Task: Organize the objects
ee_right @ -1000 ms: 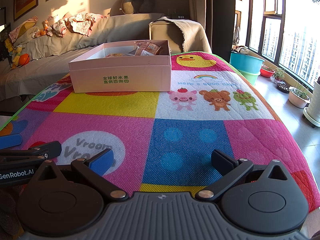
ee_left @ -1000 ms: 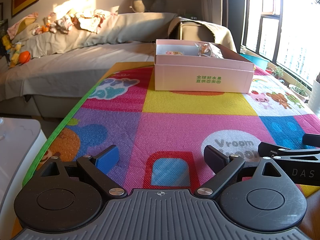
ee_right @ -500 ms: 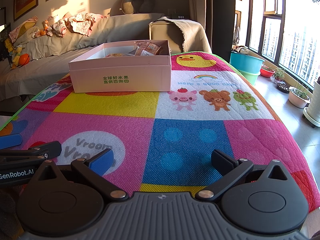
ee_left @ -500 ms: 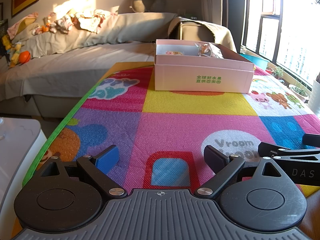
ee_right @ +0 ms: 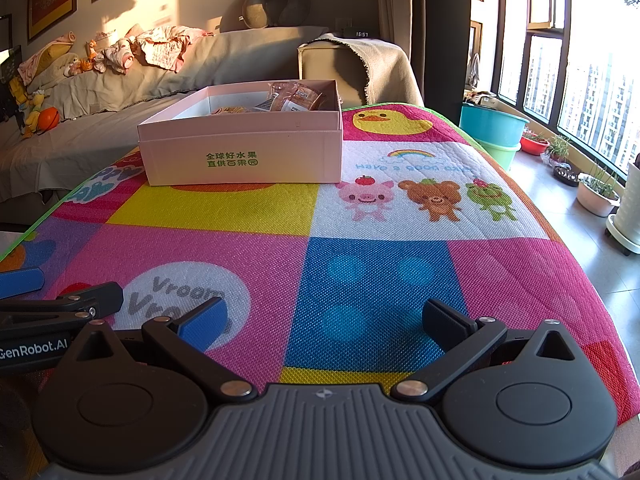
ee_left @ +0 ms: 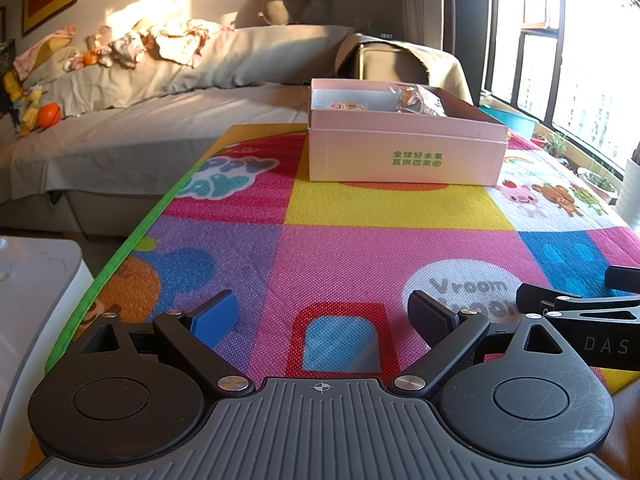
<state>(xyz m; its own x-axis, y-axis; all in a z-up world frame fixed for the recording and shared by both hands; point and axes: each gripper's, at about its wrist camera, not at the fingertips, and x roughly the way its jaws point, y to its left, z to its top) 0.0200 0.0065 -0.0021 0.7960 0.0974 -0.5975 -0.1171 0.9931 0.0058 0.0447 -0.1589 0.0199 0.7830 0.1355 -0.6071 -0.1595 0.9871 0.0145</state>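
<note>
Green Chinese characters, 全球好水果 over 直供百果园, were printed on the near wall of the shallow pink cardboard box [ee_left: 404, 152] [ee_right: 244, 156], whose long axis was laid across the view. "Vroom", "Have a good day" and part of "Happy Day" were read on the colourful quilted cartoon play mat [ee_left: 360, 240] [ee_right: 380, 248] under the box. Clear-wrapped snack packets [ee_left: 418, 100] [ee_right: 294, 96] were seen inside the box, toward its right end. Well short of the box, near the mat's front edge, the left gripper [ee_left: 326, 312] was held spread wide with nothing between its fingers; "GenRobot.AI" was read on its side. Just beside it, the right gripper [ee_right: 326, 318], marked "DAS", was likewise spread and empty.
</note>
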